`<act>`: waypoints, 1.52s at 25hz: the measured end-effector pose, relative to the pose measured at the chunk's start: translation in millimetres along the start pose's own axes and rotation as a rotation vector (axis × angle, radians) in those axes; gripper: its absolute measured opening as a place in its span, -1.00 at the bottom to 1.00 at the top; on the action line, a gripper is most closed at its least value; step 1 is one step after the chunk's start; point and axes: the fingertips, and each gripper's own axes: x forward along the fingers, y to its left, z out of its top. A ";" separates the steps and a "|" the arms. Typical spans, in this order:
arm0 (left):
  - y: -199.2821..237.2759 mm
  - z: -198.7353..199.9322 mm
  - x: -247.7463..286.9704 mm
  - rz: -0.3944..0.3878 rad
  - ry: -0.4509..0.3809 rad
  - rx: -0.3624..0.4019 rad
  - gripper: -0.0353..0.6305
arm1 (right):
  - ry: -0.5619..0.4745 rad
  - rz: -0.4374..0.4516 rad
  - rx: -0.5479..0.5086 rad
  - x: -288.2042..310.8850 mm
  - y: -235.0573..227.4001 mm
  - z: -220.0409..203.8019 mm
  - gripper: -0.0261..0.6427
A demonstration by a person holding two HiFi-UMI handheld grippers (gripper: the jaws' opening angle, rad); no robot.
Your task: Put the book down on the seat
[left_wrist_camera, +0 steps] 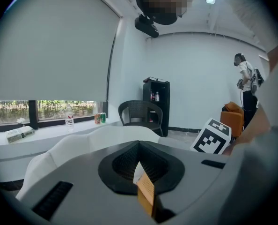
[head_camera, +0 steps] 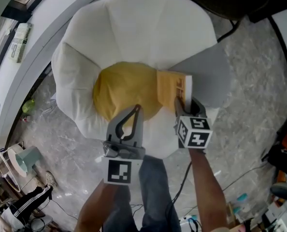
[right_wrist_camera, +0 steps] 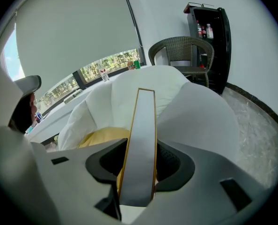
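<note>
right gripper (head_camera: 184, 103) is clamped on the book (head_camera: 175, 88), jaws either side of its page edge, pitched steeply down off an outstretched right forearm (head_camera: 208, 187). the book hangs tilted over the right edge of the yellow cushion (head_camera: 124, 88) in the white armchair (head_camera: 148, 28); contact can't be told. left gripper (head_camera: 136, 111) sits beside it over the cushion's front, near level, tips together, carrying no book.
</note>
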 end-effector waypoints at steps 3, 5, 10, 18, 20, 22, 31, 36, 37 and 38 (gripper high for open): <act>-1.7 -3.2 0.9 -0.001 0.012 -0.005 -0.88 | -0.008 -0.024 -0.011 0.8 -7.5 -1.7 -0.44; -4.2 -3.5 3.3 -0.006 0.009 0.000 -0.88 | -0.009 -0.033 -0.015 2.6 -13.6 -2.2 -0.43; -7.5 -13.3 9.8 -0.023 0.027 0.003 -0.88 | -0.012 -0.081 -0.004 7.8 -36.5 -2.3 -0.34; -32.8 -8.8 36.6 -0.047 -0.004 0.025 -0.88 | 0.007 -0.143 -0.067 9.1 -65.5 -5.8 -0.21; -39.8 -9.8 41.4 -0.066 0.006 0.029 -0.88 | 0.009 -0.157 -0.061 7.7 -69.1 -7.0 -0.20; -45.5 -11.7 45.1 -0.080 0.019 0.030 -0.88 | 0.009 -0.176 -0.058 7.6 -74.0 -7.5 -0.19; -66.2 -16.8 46.6 -0.123 0.035 0.019 -0.88 | -0.025 -0.236 0.058 -4.3 -96.5 -12.0 -0.13; -59.4 -13.3 40.8 -0.115 0.041 -0.002 -0.88 | -0.101 -0.234 0.114 -25.6 -90.2 8.5 -0.13; -56.0 -12.6 40.5 -0.108 0.042 -0.007 -0.88 | -0.130 -0.237 0.126 -32.6 -88.5 15.9 -0.13; -52.5 -11.0 40.1 -0.100 0.041 -0.008 -0.88 | -0.160 -0.239 0.133 -40.2 -86.2 23.3 -0.13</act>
